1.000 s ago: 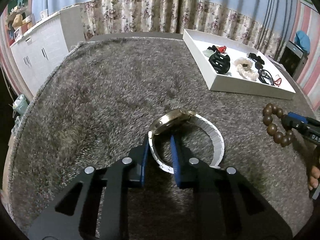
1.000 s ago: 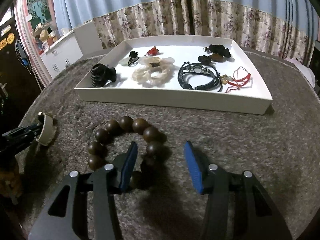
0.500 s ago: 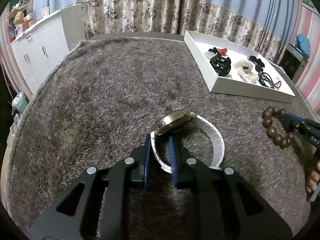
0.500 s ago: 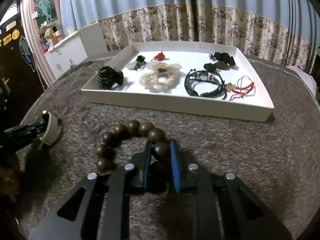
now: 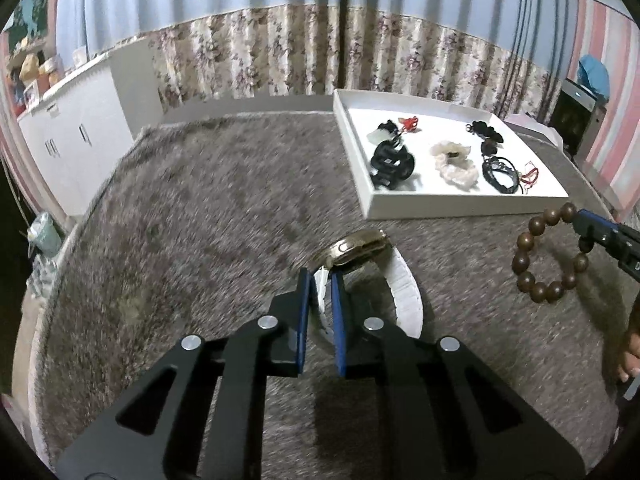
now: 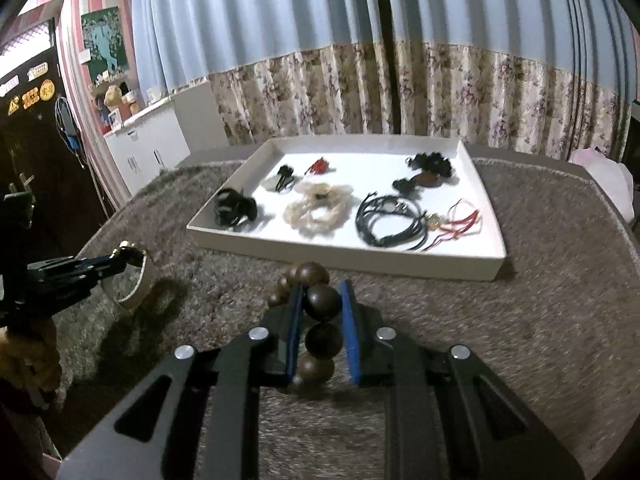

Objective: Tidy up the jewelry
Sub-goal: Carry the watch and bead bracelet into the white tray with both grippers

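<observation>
My left gripper (image 5: 319, 280) is shut on the white band of a gold-cased watch (image 5: 404, 288) and holds it above the grey carpeted table. It also shows at the left of the right wrist view (image 6: 132, 276). My right gripper (image 6: 321, 292) is shut on a brown wooden bead bracelet (image 6: 322, 300), lifted off the table; the bracelet hangs at the right of the left wrist view (image 5: 548, 256). The white tray (image 6: 344, 258) stands beyond both grippers and holds several hair ties, cords and clips.
The tray (image 5: 460, 210) holds a black claw clip (image 5: 390, 162), a cream scrunchie (image 5: 454, 162) and black cords (image 5: 500, 170). A white cabinet (image 5: 76, 132) stands at the left and floral curtains behind. A pale bag (image 6: 604, 184) lies at the right table edge.
My right gripper closed on the bead bracelet and lifted it off the table. My left gripper tightened on the watch band and raised the watch toward the tray.
</observation>
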Motion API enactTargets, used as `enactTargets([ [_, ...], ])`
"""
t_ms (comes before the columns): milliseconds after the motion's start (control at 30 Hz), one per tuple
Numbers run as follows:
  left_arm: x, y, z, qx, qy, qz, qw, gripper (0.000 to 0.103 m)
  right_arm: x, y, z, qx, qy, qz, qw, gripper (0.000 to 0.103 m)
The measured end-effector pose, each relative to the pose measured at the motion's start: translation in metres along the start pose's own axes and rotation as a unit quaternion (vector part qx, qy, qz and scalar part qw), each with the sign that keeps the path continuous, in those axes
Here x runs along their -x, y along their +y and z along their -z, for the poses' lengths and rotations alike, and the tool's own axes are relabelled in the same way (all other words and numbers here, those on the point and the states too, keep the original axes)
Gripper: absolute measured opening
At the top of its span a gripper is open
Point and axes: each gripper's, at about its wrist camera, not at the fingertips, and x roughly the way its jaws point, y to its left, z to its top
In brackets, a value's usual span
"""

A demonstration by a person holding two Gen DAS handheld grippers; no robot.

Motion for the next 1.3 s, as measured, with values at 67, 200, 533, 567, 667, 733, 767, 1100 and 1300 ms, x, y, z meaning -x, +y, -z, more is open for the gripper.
enactTargets([
  [67, 0.003, -0.010, -0.009, -0.006, -0.007, 0.003, 1.0000, 0.009, 0.007, -0.006, -0.005, 0.002, -0.008, 0.003, 1.000, 0.019],
  [200, 0.008, -0.030, -0.028, -0.016, -0.023, 0.011, 0.9996, 0.009, 0.018, -0.017, -0.015, 0.001, -0.024, 0.007, 1.000, 0.019],
  [533, 0.005, -0.081, -0.088, -0.041, -0.054, 0.036, 0.9970, 0.009, 0.037, -0.048, -0.057, 0.003, -0.058, 0.027, 0.998, 0.019],
  [567, 0.005, -0.086, -0.095, -0.043, -0.058, 0.040, 0.9966, 0.009, 0.038, -0.052, -0.063, 0.003, -0.060, 0.030, 0.998, 0.019],
  [667, 0.004, -0.098, -0.111, -0.044, -0.069, 0.048, 0.9955, 0.009, 0.037, -0.058, -0.078, 0.005, -0.066, 0.034, 0.997, 0.019],
  [733, -0.001, -0.104, -0.119, -0.044, -0.073, 0.051, 0.9951, 0.009, 0.033, -0.065, -0.089, 0.001, -0.065, 0.039, 0.997, 0.019],
  [767, -0.004, -0.108, -0.123, -0.047, -0.072, 0.053, 0.9949, 0.009, 0.031, -0.069, -0.095, -0.005, -0.067, 0.039, 0.997, 0.019],
  [1100, -0.050, -0.120, -0.153, -0.048, -0.060, 0.051, 0.9957, 0.009, -0.007, -0.078, -0.132, -0.018, -0.070, 0.035, 0.997, 0.019],
  [1300, -0.082, -0.114, -0.173, -0.035, -0.053, 0.040, 0.9972, 0.009, -0.033, -0.076, -0.145, -0.022, -0.065, 0.023, 0.997, 0.019],
])
